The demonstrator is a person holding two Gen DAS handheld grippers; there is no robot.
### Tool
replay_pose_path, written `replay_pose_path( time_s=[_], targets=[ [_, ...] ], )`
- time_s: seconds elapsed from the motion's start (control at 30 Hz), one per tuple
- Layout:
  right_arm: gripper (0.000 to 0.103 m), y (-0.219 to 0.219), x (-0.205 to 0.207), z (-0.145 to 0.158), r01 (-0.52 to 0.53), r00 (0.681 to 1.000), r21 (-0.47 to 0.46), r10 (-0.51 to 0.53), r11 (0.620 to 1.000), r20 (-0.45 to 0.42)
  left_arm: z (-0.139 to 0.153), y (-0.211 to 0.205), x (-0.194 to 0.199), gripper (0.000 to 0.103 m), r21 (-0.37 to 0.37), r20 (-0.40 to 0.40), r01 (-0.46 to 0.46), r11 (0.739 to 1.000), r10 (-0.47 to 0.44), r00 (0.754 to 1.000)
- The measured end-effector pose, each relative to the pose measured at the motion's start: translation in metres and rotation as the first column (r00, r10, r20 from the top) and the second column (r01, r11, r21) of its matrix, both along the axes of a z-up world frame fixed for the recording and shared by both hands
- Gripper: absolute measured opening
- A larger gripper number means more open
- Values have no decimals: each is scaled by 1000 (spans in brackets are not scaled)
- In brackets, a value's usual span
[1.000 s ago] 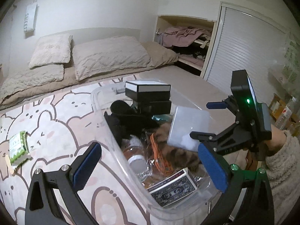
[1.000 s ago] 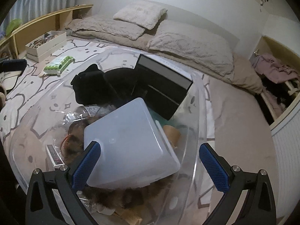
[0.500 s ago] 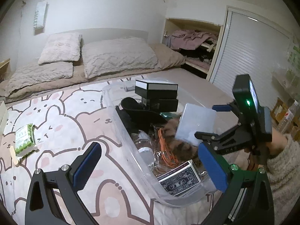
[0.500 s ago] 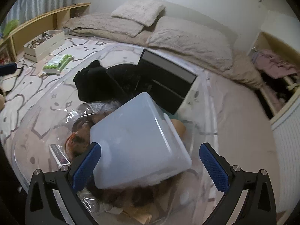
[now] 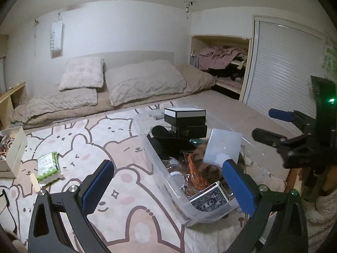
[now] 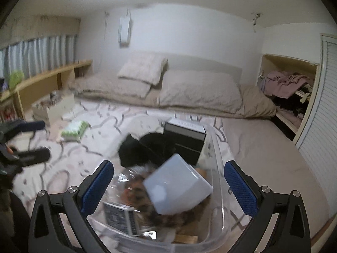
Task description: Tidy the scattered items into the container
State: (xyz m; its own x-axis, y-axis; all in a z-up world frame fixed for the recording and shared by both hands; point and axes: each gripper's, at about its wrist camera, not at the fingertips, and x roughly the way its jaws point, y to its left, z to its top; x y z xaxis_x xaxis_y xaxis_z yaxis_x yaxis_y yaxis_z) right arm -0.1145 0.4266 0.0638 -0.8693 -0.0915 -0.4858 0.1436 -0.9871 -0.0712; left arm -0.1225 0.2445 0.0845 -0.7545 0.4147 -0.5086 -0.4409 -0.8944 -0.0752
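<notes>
- Container [image 5: 168, 181], the clear plastic bin on the bed's cartoon-print blanket [image 5: 118, 139], now sits lower and farther off in both wrist views than a second ago: you have drawn both grippers up and back from it.
- Your right gripper [image 6: 168, 187] has its jaws spread wide and bare; the frosted white box [image 6: 177, 185] it was hovering over lies tilted on top of the pile inside the bin, well clear of the pads.
- Your left gripper [image 5: 168, 187] is likewise released, jaws apart with nothing between them, over the bin's near corner by the deck of playing cards [image 5: 208, 198].
- Inside, the black-and-white boxes [image 5: 185, 118], dark cloth and orange cord [image 5: 193, 170] lie as they did.
- Outward on the blanket, the green packet [image 5: 47, 166] and a wooden stick [image 5: 34, 183] beside it remain outside the bin, so the tidying looks unfinished; that packet seems your likely next pick, on the left gripper's side.
</notes>
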Motion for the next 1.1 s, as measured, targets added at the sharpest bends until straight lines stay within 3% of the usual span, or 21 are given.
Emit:
replay_pose_path(
  time_s=[0.6,1.1],
  targets=[
    [103,-36,73,4,42,996,-36,-45,998,-80,25,-41,59,103,76,-60,-41,996,45,997],
    [103,-64,121,5,62,988,-40,-66,997,-137,13,-75,95,103,85,-73,-88,992,94,993]
  ],
)
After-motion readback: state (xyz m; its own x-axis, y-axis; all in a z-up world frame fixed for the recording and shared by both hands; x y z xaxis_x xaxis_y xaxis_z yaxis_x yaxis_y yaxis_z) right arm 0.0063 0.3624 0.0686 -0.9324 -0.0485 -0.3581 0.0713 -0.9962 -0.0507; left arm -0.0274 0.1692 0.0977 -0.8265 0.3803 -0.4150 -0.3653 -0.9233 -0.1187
